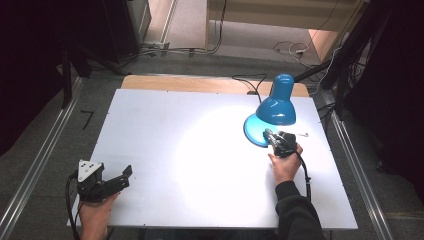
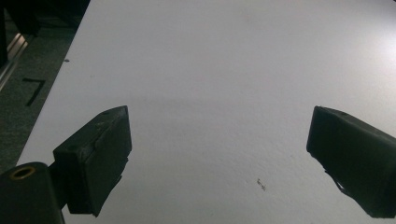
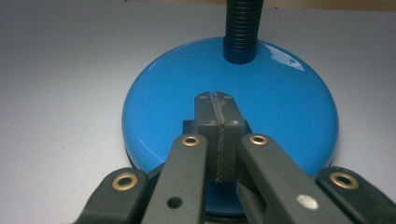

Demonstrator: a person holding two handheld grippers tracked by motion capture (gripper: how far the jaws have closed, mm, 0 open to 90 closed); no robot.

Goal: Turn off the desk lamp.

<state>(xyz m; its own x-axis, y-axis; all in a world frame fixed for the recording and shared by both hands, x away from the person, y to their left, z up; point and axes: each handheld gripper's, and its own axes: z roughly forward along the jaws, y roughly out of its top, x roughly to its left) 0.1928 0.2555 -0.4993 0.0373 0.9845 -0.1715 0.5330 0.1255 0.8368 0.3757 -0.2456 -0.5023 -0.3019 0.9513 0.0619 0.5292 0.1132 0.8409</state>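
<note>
right tool pressed shut on the blue lamp base

right tool [image 3: 215,99] sits with its two black jaws closed tight against each other, tips resting on top of the round glossy blue lamp base [image 3: 289,107], just in front of a small dark block on that base. whether the tips press the block itself i cannot tell. in the high view the same tool [image 1: 270,134] lies at the near edge of the base, held by the person's right hand [image 1: 286,165] in a dark sleeve, its cable trailing back along the wrist.

left tool [image 1: 125,175] rests low at the near left corner of the white tabletop [image 1: 175,150], well apart from the lamp; in the left gripper view its jaws stand wide apart with bare tabletop between them [image 2: 219,140], holding nothing.

farther back, a ribbed dark flexible neck [image 3: 242,28] rises from the rear of the base. the blue metal lamp shade [image 1: 277,105] hangs over the base, and a bright pool of light spreads across the tabletop to its left. beyond the far edge a black cord [image 1: 250,80] runs off towards the floor.
</note>
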